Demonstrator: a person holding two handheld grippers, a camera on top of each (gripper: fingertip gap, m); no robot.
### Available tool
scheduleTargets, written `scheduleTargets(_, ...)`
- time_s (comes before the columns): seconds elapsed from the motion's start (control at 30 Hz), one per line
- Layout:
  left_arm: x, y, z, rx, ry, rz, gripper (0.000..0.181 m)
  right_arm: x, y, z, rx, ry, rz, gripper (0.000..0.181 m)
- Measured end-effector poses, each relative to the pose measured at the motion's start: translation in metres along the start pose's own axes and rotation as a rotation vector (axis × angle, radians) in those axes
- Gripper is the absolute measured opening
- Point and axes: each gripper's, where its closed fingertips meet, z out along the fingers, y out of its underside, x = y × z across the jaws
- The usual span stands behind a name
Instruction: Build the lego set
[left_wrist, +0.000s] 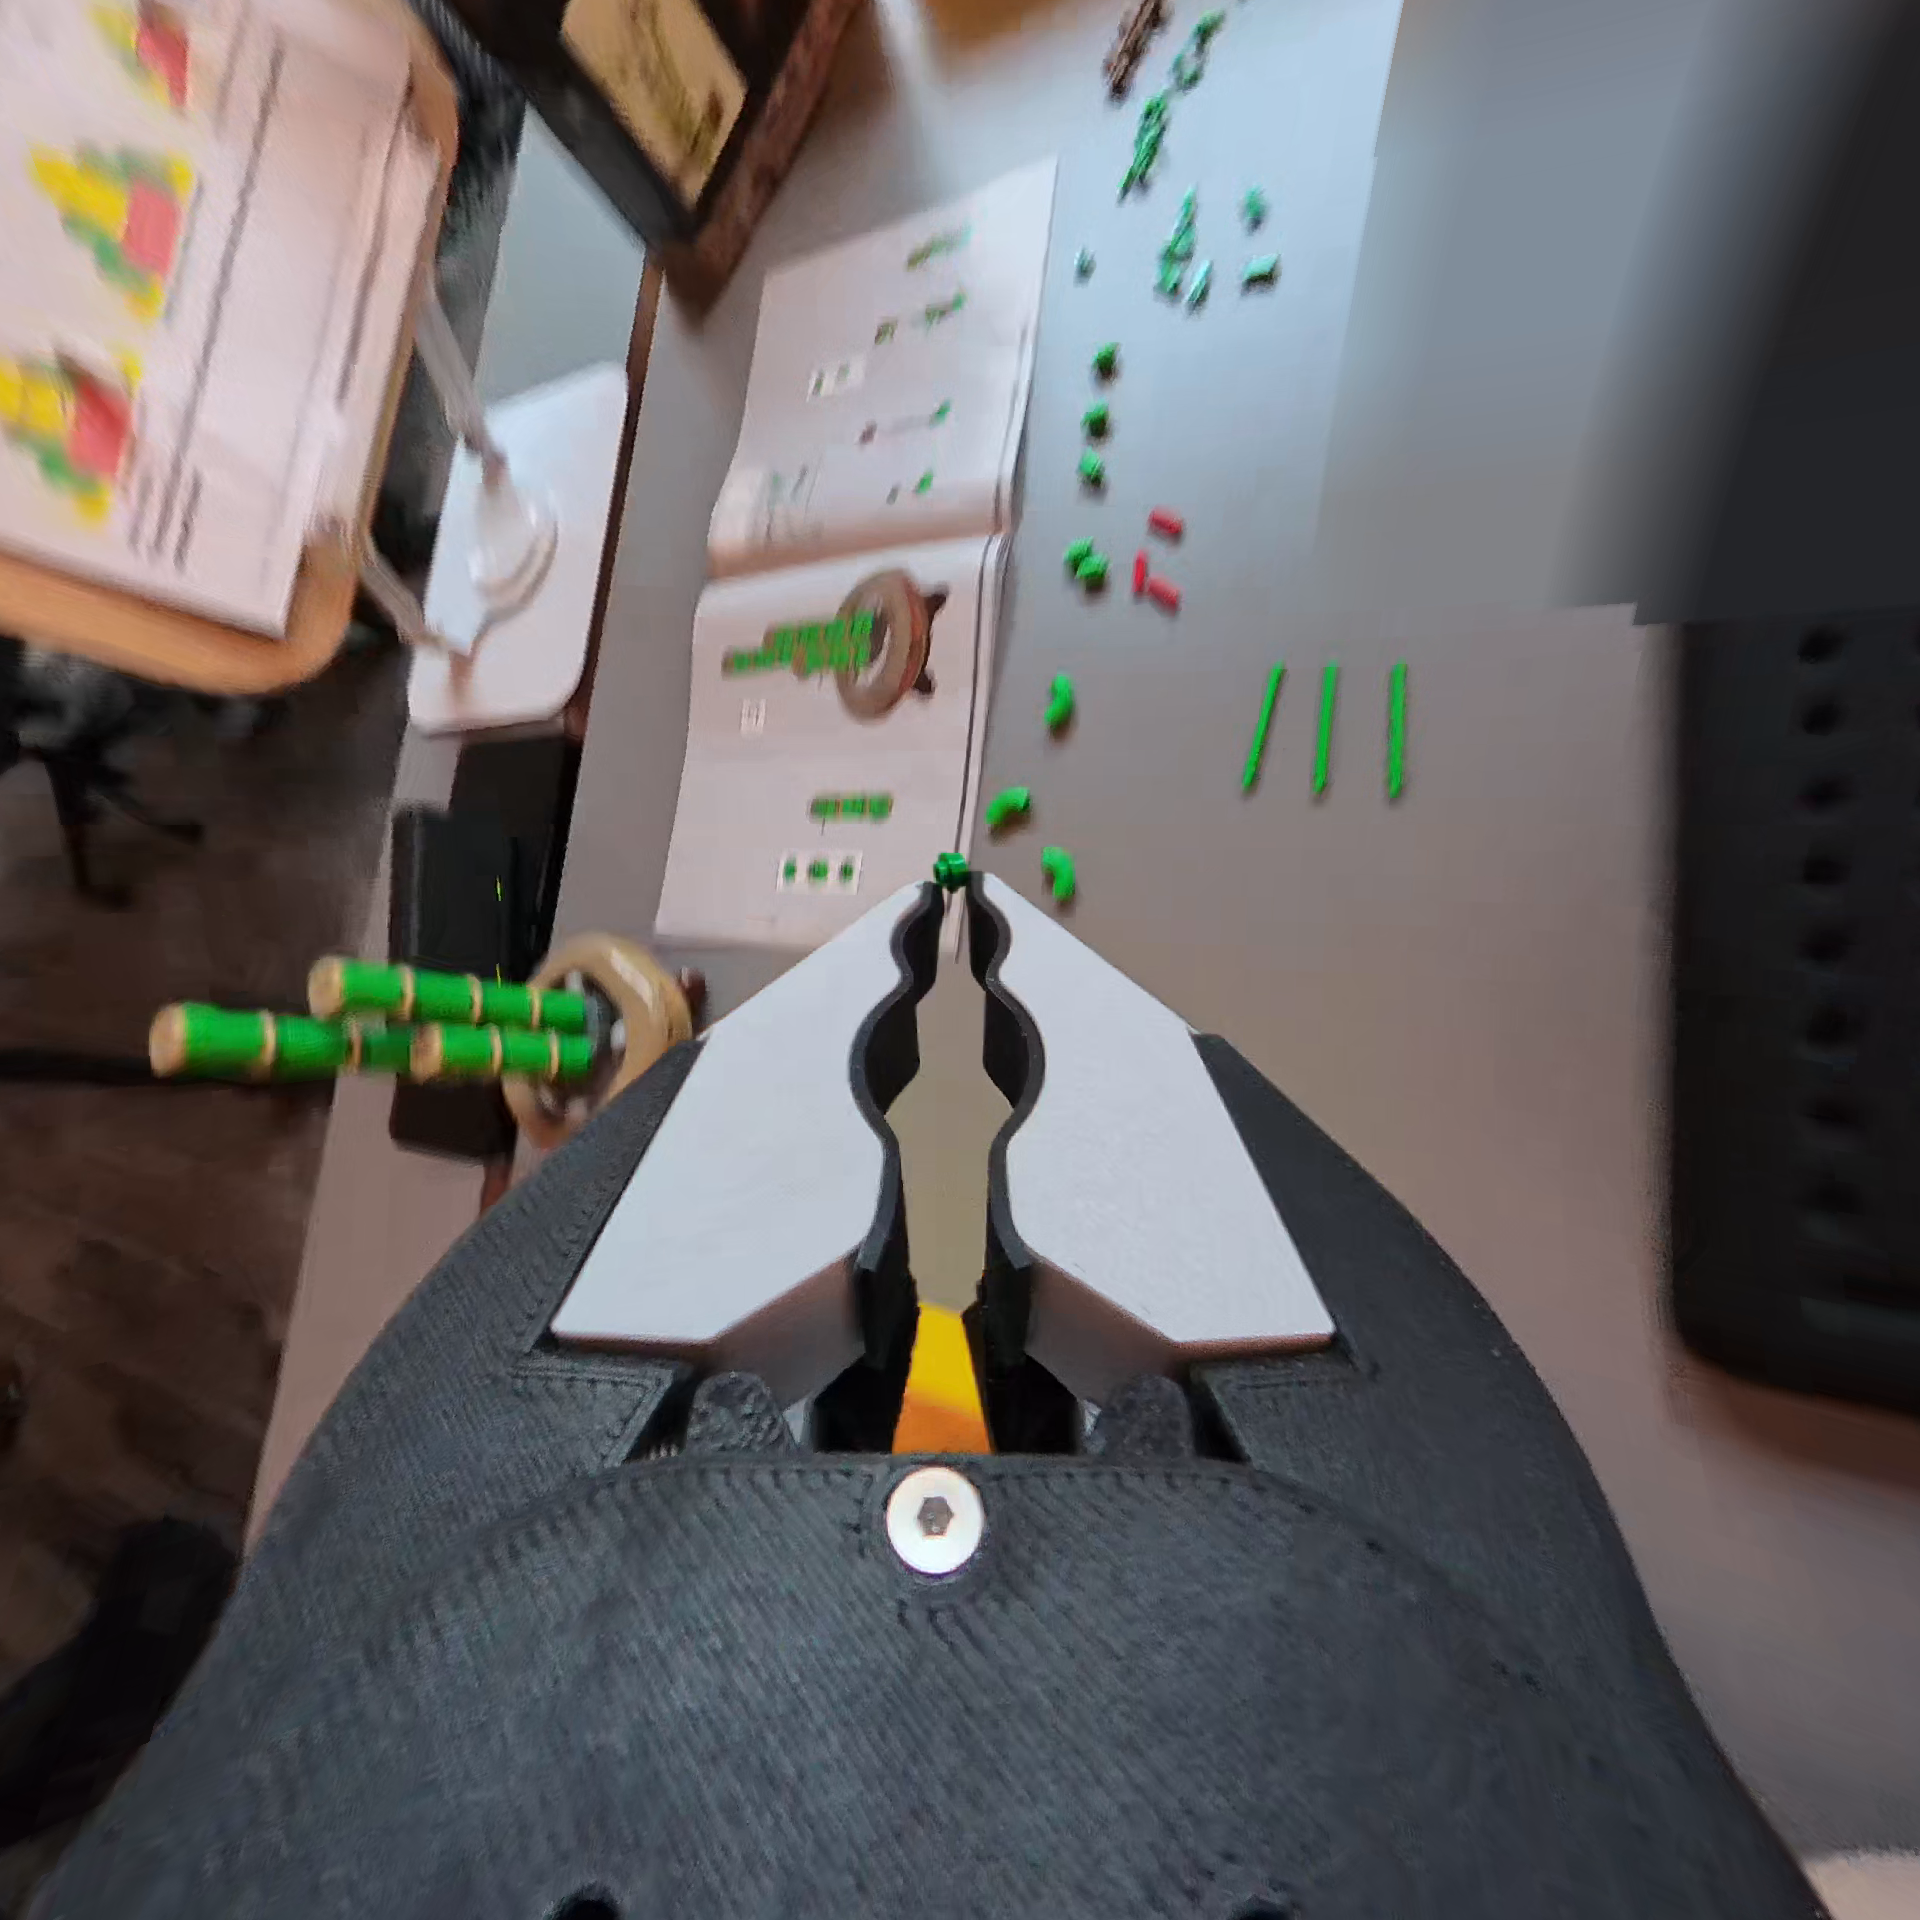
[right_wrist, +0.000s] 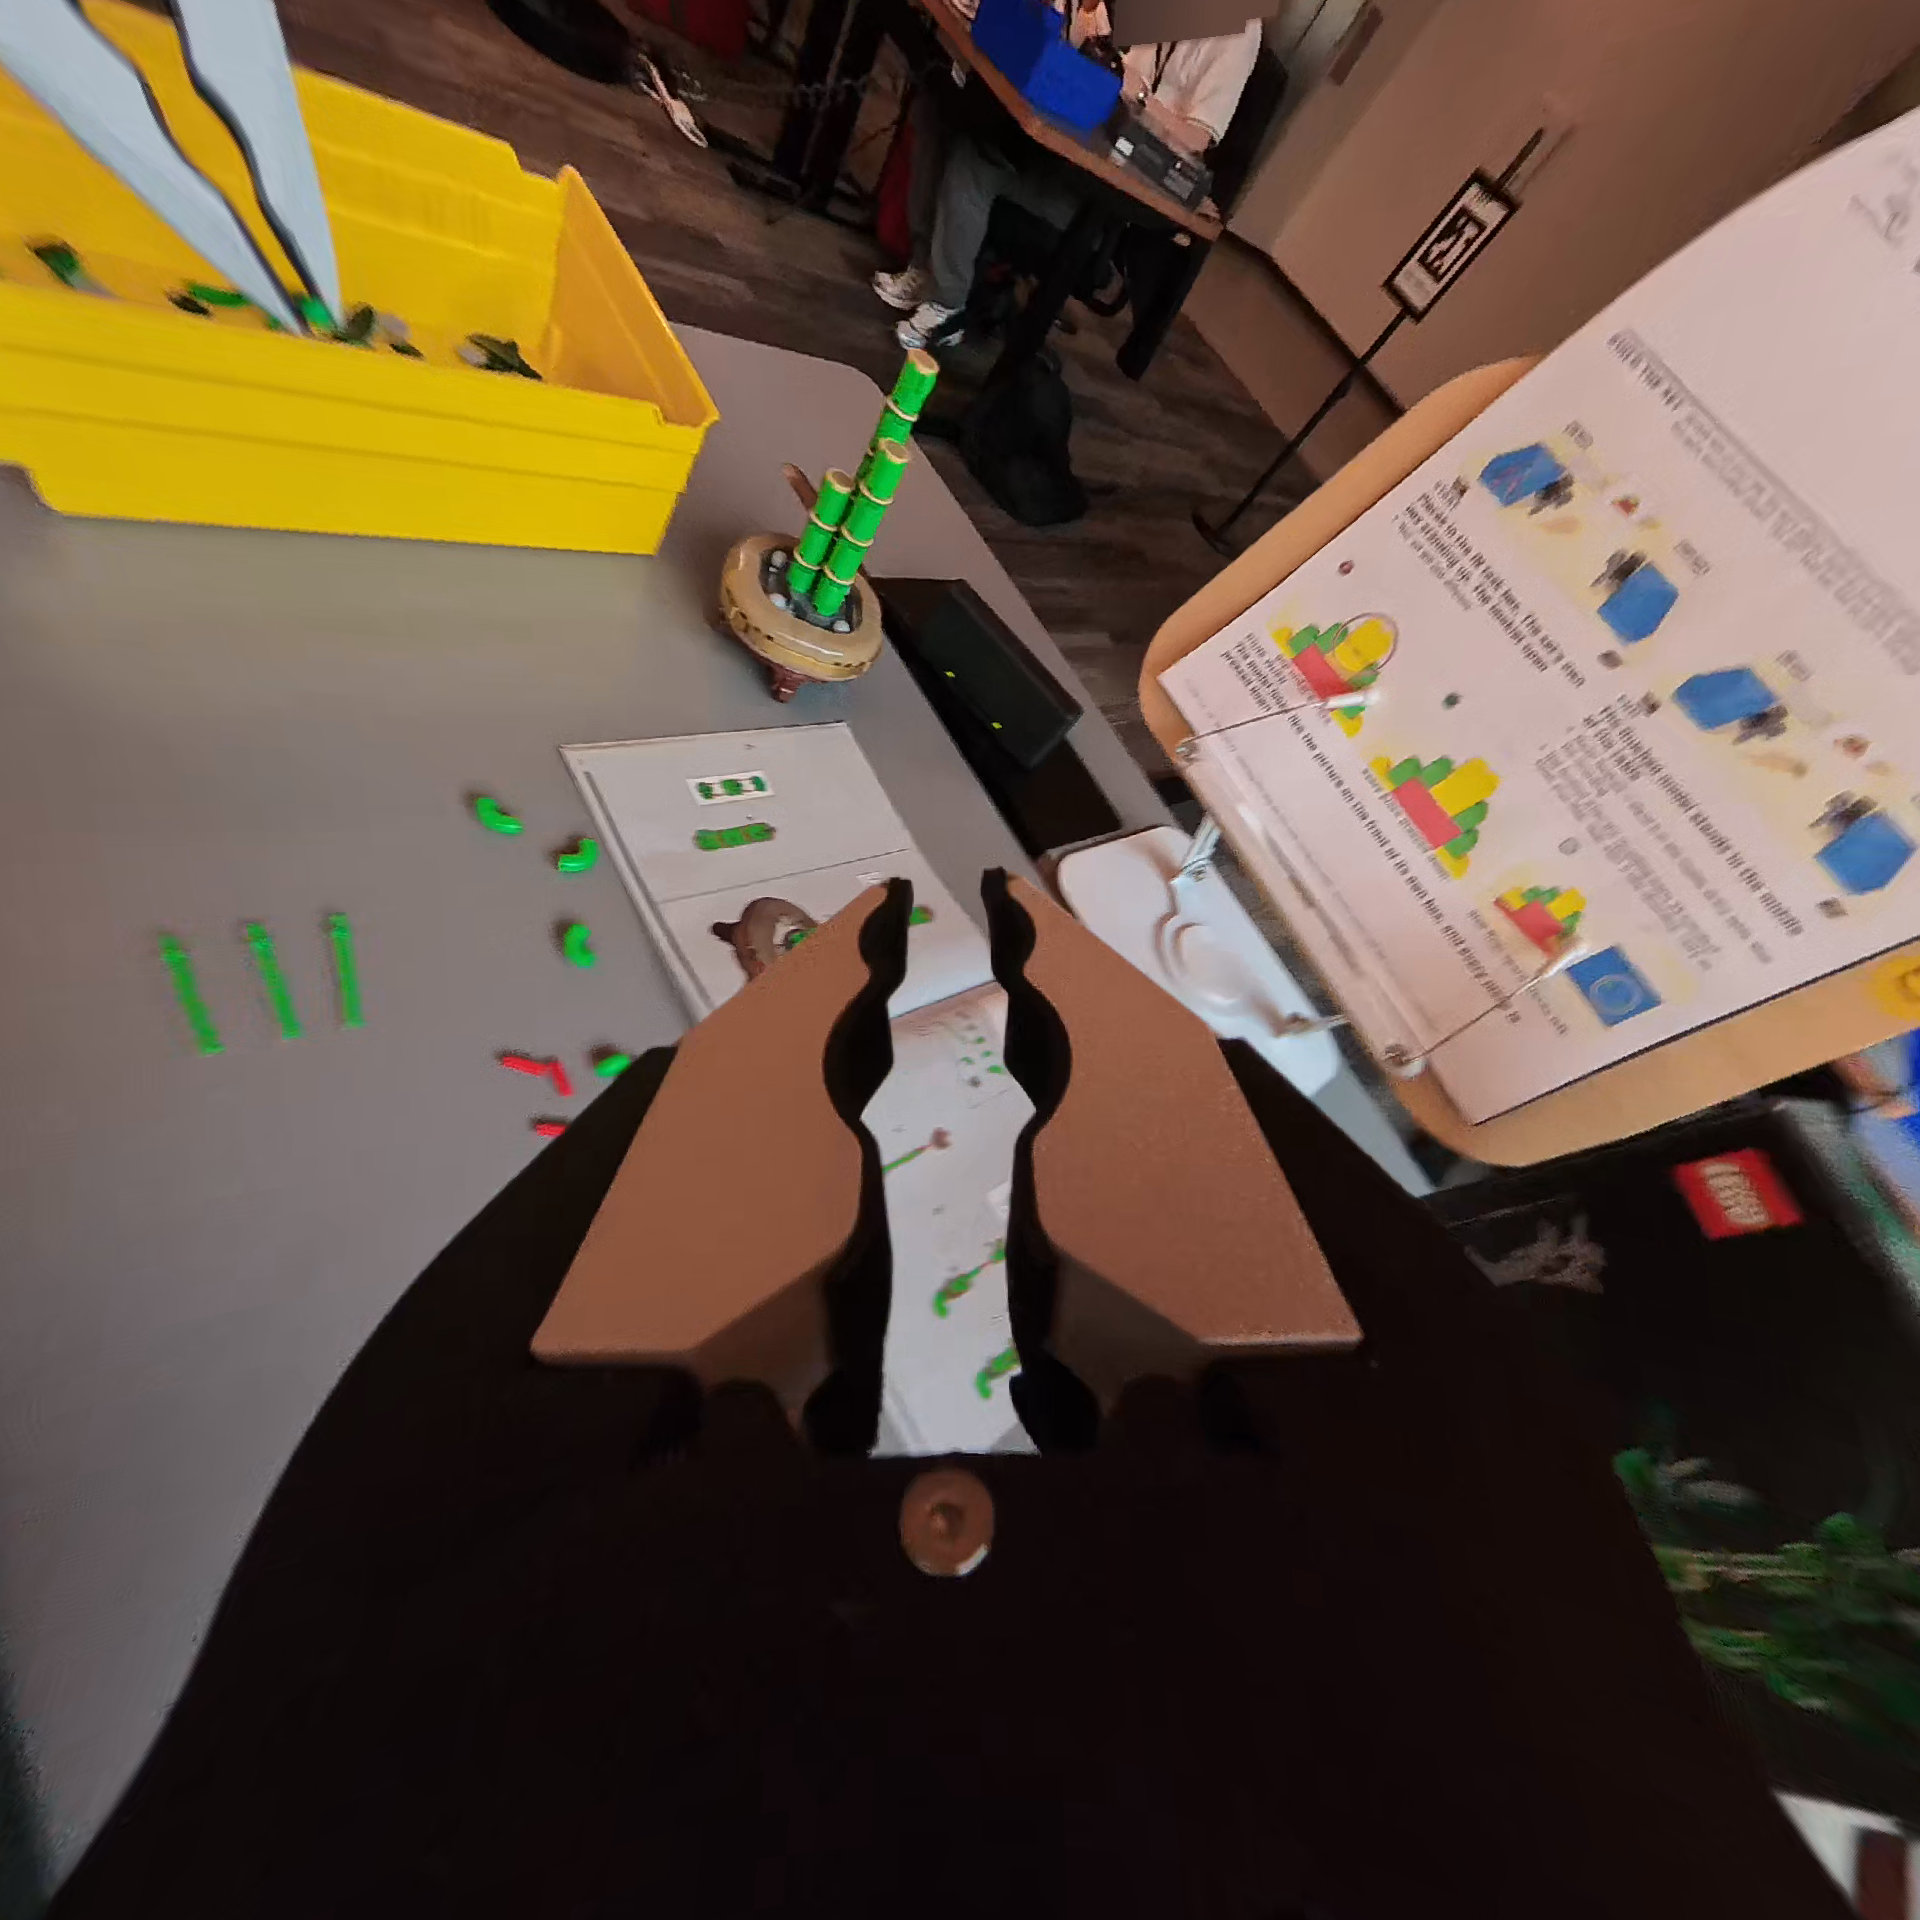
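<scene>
Our left gripper (left_wrist: 948, 891) is pinched together on a small green piece (left_wrist: 948, 869), which sits right at the fingertips and sticks out a little in front of them. We think it is held so far forward so that its free end can be pushed onto another part without the fingers being in the way. In the right wrist view the tips of this same gripper (right_wrist: 312, 307) reach down over the yellow bin (right_wrist: 343, 488), among some loose green pieces, so we judge the piece comes from there.

Our right gripper (right_wrist: 943, 894) has its fingers apart and holds nothing. It hangs over the open instruction booklet (right_wrist: 727, 831), which lies just under and ahead of it; maybe it waits there to receive or to steady a part.

The model itself, a bamboo plant (right_wrist: 852, 520) of green stalks in a tan round pot, stands upright ahead of the right gripper, beyond the booklet and beside the bin. From the left gripper it is (left_wrist: 395, 1029) to the left and low, near the table edge.

Left of the right gripper's fingers, the parts are sorted on the grey table (right_wrist: 260, 727): three long green rods (right_wrist: 265, 982) side by side, some curved green pieces (right_wrist: 566, 862) and a few red pieces (right_wrist: 540, 1075) nearer to the gripper body. We think they lie in separate groups so each kind can be picked without searching. A sheet on a stand (right_wrist: 1558, 748) is to the right.
</scene>
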Motion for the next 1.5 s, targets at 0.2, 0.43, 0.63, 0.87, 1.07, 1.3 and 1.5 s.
scheduleTargets(0.2,0.056,-0.087,0.052,0.219,-0.014,0.197,0.003,-0.051,0.032,-0.041,-0.001,-0.272,0.297,0.019)
scheduleTargets(0.43,0.108,-0.130,0.117,0.306,-0.055,0.429,0.003,-0.113,0.044,-0.066,0.119,-0.627,0.699,0.023)
scheduleTargets(0.63,0.129,-0.147,0.138,0.310,-0.056,0.539,0.003,-0.138,0.058,-0.063,0.132,-0.708,0.824,0.020)
scheduleTargets(0.87,0.140,-0.155,0.143,0.318,-0.053,0.596,0.002,-0.164,0.073,-0.047,0.068,-0.724,0.776,0.012)
scheduleTargets(1.07,0.139,-0.151,0.145,0.311,-0.048,0.585,0.003,-0.167,0.075,-0.041,0.068,-0.752,0.790,0.009)
scheduleTargets(1.3,0.140,-0.150,0.144,0.316,-0.049,0.593,0.003,-0.172,0.075,-0.036,0.053,-0.780,0.806,0.010)
scheduleTargets(1.5,0.142,-0.151,0.143,0.321,-0.054,0.607,0.001,-0.175,0.075,-0.036,0.040,-0.790,0.795,0.008)
